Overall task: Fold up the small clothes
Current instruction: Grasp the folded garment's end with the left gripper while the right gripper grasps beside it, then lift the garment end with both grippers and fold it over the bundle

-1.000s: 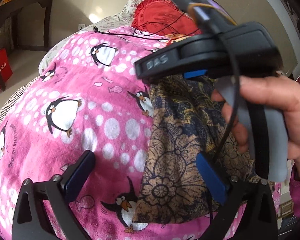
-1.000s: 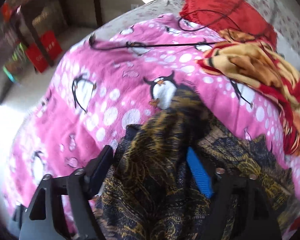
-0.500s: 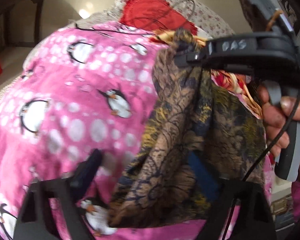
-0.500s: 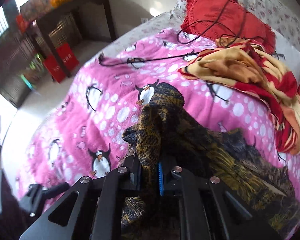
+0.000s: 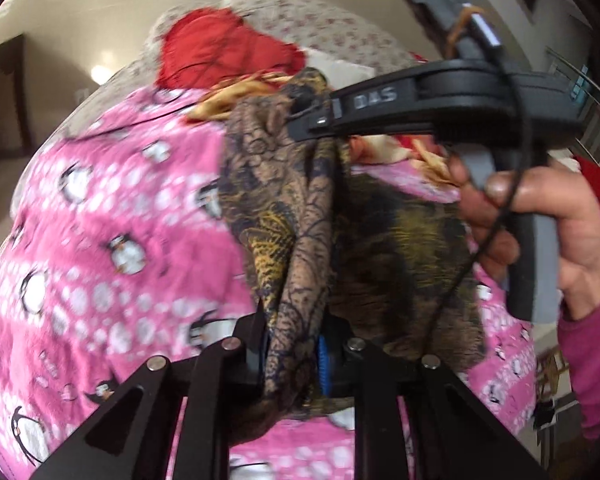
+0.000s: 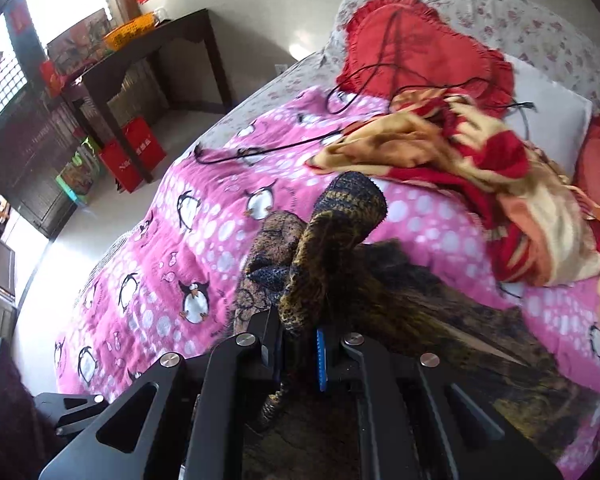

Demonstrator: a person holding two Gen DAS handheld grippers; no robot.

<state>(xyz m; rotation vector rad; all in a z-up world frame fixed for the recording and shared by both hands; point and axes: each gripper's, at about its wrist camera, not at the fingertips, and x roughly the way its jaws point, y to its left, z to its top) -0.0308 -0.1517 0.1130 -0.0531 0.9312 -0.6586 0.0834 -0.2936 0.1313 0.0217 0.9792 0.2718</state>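
Note:
A small brown and gold patterned garment (image 5: 284,216) hangs lifted above the pink penguin blanket (image 5: 112,216). My left gripper (image 5: 294,356) is shut on its lower edge. My right gripper (image 5: 300,120) shows in the left wrist view, shut on the garment's upper edge, held in a hand at the right. In the right wrist view my right gripper (image 6: 298,344) is shut on a bunched fold of the garment (image 6: 332,232), and the rest of the cloth trails down to the blanket (image 6: 204,216).
A red and cream blanket (image 6: 480,168) lies crumpled at the far right of the bed. A red ruffled cushion (image 6: 412,44) and a black cable (image 6: 260,152) lie near the head. A dark table (image 6: 148,52) and red bags (image 6: 134,152) stand beside the bed.
Both grippers closed on the garment, the right first and then the left. The garment rose off the blanket and now hangs between them.

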